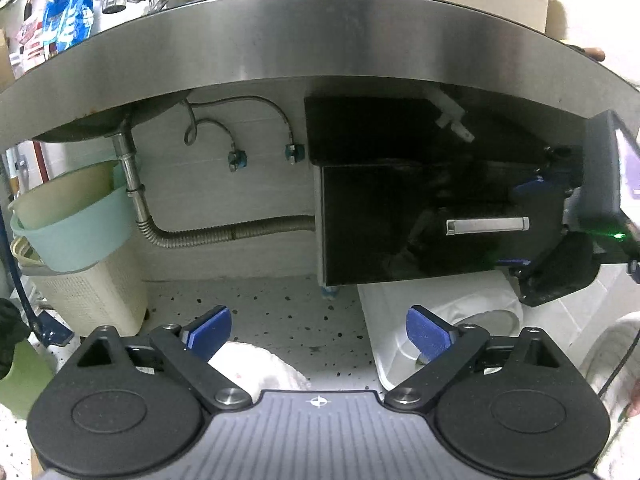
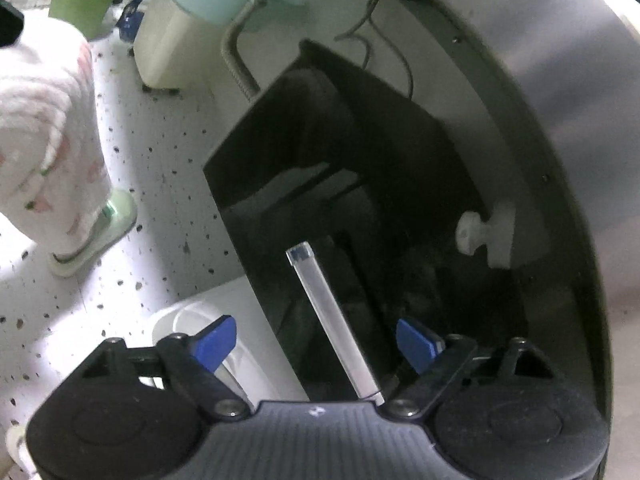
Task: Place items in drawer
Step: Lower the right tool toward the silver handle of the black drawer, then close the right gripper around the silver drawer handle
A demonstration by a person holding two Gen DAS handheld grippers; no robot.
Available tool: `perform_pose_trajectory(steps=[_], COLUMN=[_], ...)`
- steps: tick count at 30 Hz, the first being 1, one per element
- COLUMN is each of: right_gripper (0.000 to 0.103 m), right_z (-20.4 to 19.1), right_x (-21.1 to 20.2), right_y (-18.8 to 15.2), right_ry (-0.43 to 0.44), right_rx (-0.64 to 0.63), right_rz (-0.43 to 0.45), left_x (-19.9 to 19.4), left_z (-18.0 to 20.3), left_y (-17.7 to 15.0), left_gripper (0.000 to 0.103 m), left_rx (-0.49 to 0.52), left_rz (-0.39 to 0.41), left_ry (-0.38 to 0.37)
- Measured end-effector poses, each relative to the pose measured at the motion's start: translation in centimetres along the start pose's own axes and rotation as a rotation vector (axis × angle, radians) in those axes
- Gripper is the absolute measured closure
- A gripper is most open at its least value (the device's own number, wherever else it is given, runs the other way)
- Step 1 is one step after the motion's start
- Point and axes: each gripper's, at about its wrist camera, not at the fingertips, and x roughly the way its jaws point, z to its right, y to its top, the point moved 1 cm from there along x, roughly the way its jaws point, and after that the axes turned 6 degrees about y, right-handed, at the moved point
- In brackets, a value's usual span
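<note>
The black drawer (image 1: 400, 220) hangs under the steel counter (image 1: 320, 36), its interior too dark to read. The right gripper (image 2: 316, 340) gapes wide, its blue pads either side of the silver handle (image 2: 332, 320), not touching. The left gripper (image 1: 320, 332) hangs wide open, empty, above speckled floor (image 1: 280, 312).
</note>
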Motion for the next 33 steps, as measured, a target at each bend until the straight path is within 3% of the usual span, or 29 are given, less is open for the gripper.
perform_pose_trajectory(steps=[7,23,30,33], right_gripper=[0.017,0.017,0.017,0.012], right_z=[0.1,-0.5,-0.6,-0.6], right_x=[2.9,7.8,8.8,8.9], right_y=[0.0,0.4,0.6,0.6], right_ry=[-0.009,0.062,0.092,0.106], right_rx=[-0.104,-0.219,-0.201,-0.205], right_rz=[-0.068,-0.193,-0.206,-0.207], left_x=[-0.1,0.3,0.1,0.0], left_z=[0.2,0.4,0.7,1.0], left_y=[-0.6,-0.8,-0.9,-0.9], left_gripper=[0.007,0.007,0.007,0.007], left_rx=[-0.006,-0.011,0.008,0.025], left_rz=[0.016,0.007,0.009,0.013], left_ry=[-0.021,-0.033,-0.039,-0.039])
